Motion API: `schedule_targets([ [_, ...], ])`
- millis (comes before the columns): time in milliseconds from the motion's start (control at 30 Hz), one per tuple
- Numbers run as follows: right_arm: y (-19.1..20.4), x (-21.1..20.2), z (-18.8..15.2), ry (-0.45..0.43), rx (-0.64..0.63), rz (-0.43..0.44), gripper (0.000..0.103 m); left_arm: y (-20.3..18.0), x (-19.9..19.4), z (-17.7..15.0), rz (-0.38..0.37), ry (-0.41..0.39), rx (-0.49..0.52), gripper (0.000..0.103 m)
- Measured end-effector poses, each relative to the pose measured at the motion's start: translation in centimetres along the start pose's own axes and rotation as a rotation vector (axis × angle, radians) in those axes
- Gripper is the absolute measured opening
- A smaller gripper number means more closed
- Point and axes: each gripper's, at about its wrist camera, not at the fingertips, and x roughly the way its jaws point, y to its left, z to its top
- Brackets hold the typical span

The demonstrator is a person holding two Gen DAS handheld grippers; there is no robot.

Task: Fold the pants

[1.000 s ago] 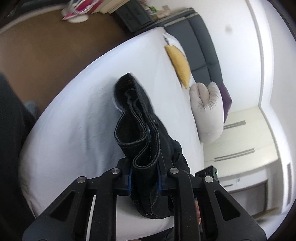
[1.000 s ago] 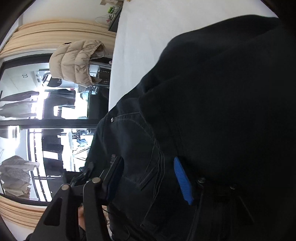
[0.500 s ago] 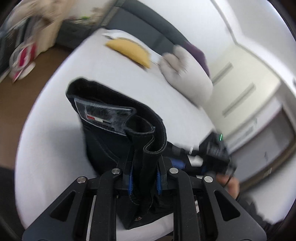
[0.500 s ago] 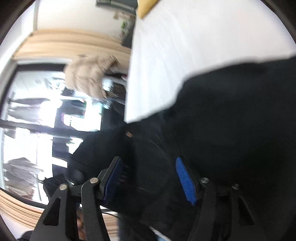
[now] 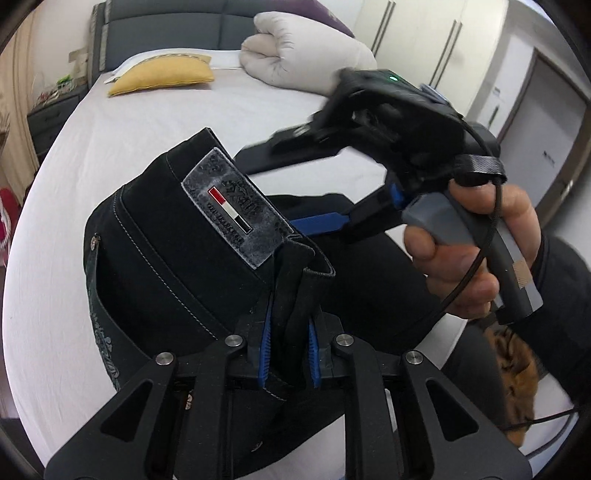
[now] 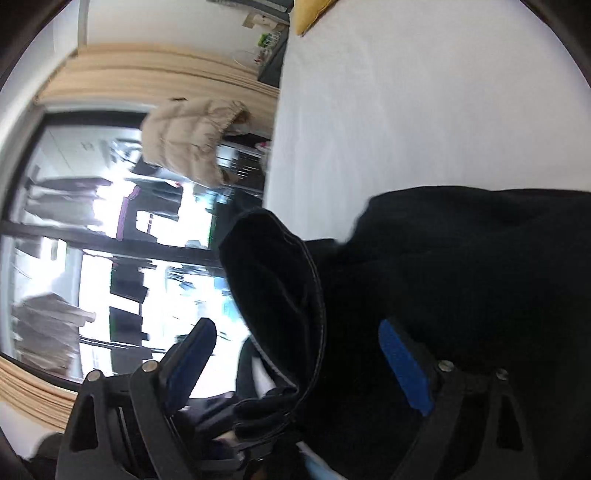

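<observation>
Close to us, our left gripper (image 5: 288,354) is pinching the black pants (image 5: 177,266) by the waistband, its blue pads pressed tight on the thick cloth. The pants hang bunched up just above the white bed (image 5: 110,147). A grey patch (image 5: 236,214) with a small red, white and black stripe shows on the waistband.

A bit farther and to the right, our right hand (image 5: 476,243) grips the handle of the right gripper (image 6: 295,365). Its jaws are spreading apart. A fold of the pants sits between its blue pads (image 6: 404,363), but the pads do not press on it.

Far off on the bed lie a yellow pillow (image 5: 162,75) on the left and a rolled white quilt (image 5: 306,55) to its right. Behind them stands a dark grey headboard (image 5: 177,26). In the right wrist view we see a beige puffy coat (image 6: 188,140) hanging by a big window (image 6: 92,240).
</observation>
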Motion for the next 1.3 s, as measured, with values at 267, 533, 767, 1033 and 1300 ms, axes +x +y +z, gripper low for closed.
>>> schedule_targets([
  [267,-0.9,1.0,1.1,0.022,-0.021,-0.009,0.035,-2.7,-0.7,-3.5,0.038,-0.011,0.117,0.014],
  [533,-1.3,-2.6,0.0,-0.028,-0.057,-0.102,0.016,-6.4,1.4,-2.8,-0.019,-0.004,0.172,0.013],
  [767,-4.3,-7.8,-1.1,-0.093,-0.013,-0.148,0.016,-11.2,4.0,-1.6,-0.090,-0.002,0.225,0.013],
  [1033,-7.2,-11.0,-1.4,-0.132,0.019,-0.176,0.015,-16.2,7.4,0.1,-0.119,0.036,0.266,0.014],
  [1300,-8.3,-11.4,-0.6,-0.144,0.030,-0.184,0.015,-17.8,9.2,1.7,-0.124,0.056,0.277,0.013],
])
